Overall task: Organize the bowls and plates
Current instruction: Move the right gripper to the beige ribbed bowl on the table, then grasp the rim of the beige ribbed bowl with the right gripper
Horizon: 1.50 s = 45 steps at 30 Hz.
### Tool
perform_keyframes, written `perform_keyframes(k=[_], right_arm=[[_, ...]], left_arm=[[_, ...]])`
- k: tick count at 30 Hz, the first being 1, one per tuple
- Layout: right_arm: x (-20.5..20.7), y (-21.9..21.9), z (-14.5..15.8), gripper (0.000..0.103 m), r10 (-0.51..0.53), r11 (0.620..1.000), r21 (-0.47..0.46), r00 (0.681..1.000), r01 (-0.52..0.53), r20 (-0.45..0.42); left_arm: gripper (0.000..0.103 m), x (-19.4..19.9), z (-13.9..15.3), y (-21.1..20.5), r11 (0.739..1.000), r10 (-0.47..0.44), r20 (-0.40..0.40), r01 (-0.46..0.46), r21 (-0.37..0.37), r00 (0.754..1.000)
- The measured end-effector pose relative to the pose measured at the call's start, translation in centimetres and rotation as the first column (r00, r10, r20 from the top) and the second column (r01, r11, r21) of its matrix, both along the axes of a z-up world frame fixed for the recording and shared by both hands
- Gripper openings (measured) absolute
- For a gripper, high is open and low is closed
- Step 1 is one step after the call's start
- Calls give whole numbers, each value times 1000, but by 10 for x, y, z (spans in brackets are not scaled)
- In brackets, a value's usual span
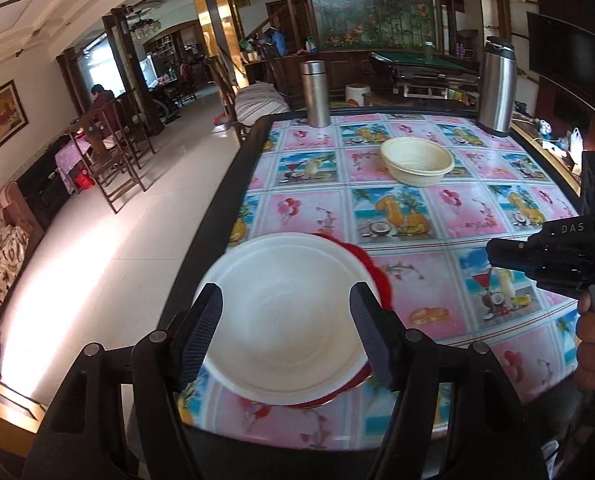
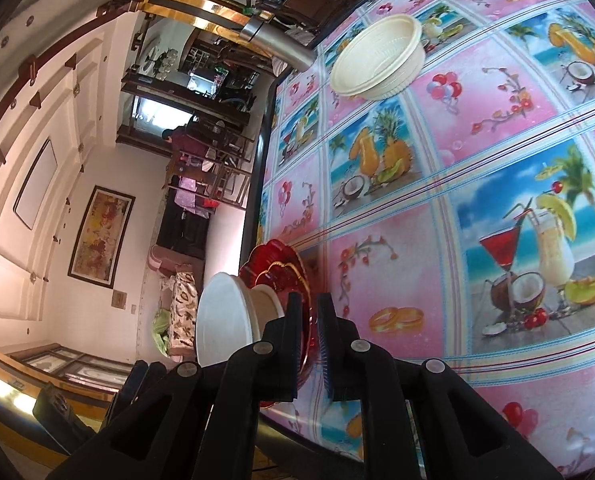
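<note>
I have the left gripper (image 1: 285, 336) fingers apart, straddling the white round bowl (image 1: 285, 312) on the red scalloped plate (image 2: 277, 276), whose rim my right gripper (image 2: 308, 344) fingers pinch, steadying it near the tabletop (image 1: 437, 216) edge.

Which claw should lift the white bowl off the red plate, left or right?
Left. The left claw is open and straddles the white bowl; the right claw sits nearly closed at the red plate rim.

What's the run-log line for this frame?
left gripper: open over white bowl | bowl on red plate | right gripper: nearly closed around plate rim | cream bowl: apart
</note>
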State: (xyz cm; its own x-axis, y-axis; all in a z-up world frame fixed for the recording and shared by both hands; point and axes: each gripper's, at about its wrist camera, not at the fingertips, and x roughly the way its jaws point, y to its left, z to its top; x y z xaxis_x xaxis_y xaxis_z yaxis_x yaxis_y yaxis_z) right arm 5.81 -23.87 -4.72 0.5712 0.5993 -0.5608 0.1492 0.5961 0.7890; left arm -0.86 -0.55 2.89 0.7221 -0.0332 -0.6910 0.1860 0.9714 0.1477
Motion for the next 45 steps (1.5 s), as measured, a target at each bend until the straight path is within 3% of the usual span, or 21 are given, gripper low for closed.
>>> perform_keyframes(k=[7,17,28,34,45], right_arm=[[-19,-68,-5,18,-123,992,13,992,123,-18],[-11,-136,13,23,-205,979,12,979,204,8],[76,-165,23,31,-192,981,26,981,192,-7],[133,-159,4,34,-201,980,-8,978,201,-59],[192,-146,-36,34,-257,966,-57,959,252,-121]], left_arm=[[66,39,-22,-79,996,-68,-113,60,-72,991],[66,115,-26,-135,986,63,-149,-85,-145,987],[66,198,-38,-141,940,171,-219,-225,-255,961],[66,214,-58,-136,933,208,-221,-261,-247,953],[66,268,-86,-138,893,181,-368,-309,-327,912]])
